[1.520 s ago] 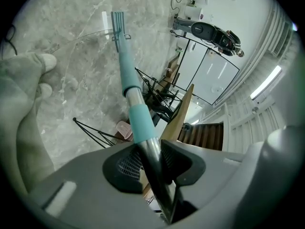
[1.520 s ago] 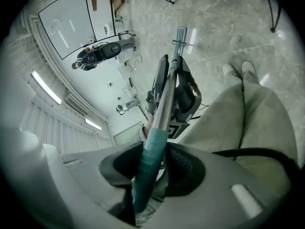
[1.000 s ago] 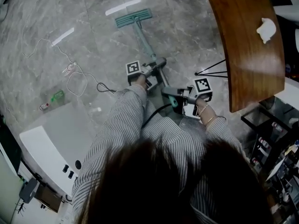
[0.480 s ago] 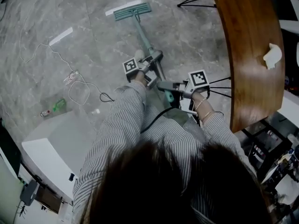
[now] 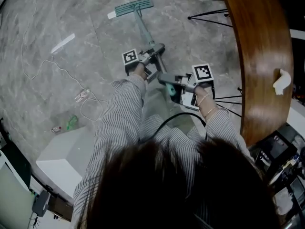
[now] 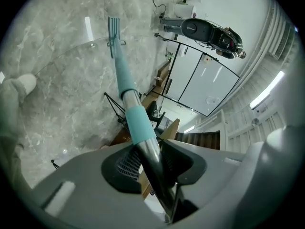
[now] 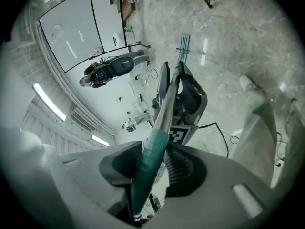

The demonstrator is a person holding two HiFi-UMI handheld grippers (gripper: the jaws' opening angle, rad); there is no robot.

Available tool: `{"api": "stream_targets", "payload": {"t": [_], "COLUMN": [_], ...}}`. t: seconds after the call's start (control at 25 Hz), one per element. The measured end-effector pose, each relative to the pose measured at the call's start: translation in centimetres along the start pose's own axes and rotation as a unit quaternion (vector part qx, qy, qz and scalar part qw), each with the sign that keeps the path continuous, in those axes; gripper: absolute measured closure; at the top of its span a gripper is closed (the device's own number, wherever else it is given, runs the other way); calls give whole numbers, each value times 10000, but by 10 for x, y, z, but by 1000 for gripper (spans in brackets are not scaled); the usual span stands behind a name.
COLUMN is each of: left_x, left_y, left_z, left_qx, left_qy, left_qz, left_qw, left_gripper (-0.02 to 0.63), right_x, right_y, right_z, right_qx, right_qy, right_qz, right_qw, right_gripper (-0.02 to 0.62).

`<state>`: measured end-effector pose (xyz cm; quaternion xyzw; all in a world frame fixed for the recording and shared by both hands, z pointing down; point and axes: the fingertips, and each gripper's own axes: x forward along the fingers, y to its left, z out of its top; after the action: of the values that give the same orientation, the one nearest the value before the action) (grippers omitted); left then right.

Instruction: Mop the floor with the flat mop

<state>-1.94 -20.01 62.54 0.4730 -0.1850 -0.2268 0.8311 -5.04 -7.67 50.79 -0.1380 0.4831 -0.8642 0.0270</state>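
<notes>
The flat mop lies with its teal head (image 5: 134, 6) on the grey marble floor at the top of the head view. Its pole (image 5: 145, 35) slants back toward me. My left gripper (image 5: 157, 50) is shut on the metal part of the pole (image 6: 151, 159), just below a teal sleeve. Behind it, my right gripper (image 5: 165, 79) is shut on the teal grip (image 7: 148, 163) at the upper end. In the left gripper view the mop head (image 6: 113, 28) shows far down the pole; in the right gripper view the mop head (image 7: 184, 43) sits beyond the left gripper (image 7: 189, 97).
A curved wooden table (image 5: 259, 46) with a white crumpled tissue (image 5: 283, 81) runs along the right, its black legs (image 5: 209, 14) on the floor. A white cable (image 5: 45, 63) and a small green object (image 5: 71, 122) lie left. A white cabinet (image 5: 64, 159) stands lower left.
Both grippers have kept their hold on the pole while the mop head slid farther forward over the floor. The view has shifted forward, so the table, cable and cabinet sit lower.
</notes>
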Motion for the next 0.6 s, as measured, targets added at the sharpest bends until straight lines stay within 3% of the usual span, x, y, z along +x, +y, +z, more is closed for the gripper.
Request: {"api": "stream_targets", "payload": {"t": [0.32,0.6], "left_x": [39,65], "left_y": [-44,-58], "left_z": [129,164], "left_qx": [390,583], "left_qy": [-113,8], "left_qz": [514,828], "left_qw": [9978,9949], "left_gripper": [471,476], "right_x": [69,79], "right_y": [65,76], "right_z": [104,146], "right_qx": [130,147], "right_qy": [-357,-579], "right_qz": [188,-160], "right_qw": [9991,9981], "right_gripper": [453,464]}}
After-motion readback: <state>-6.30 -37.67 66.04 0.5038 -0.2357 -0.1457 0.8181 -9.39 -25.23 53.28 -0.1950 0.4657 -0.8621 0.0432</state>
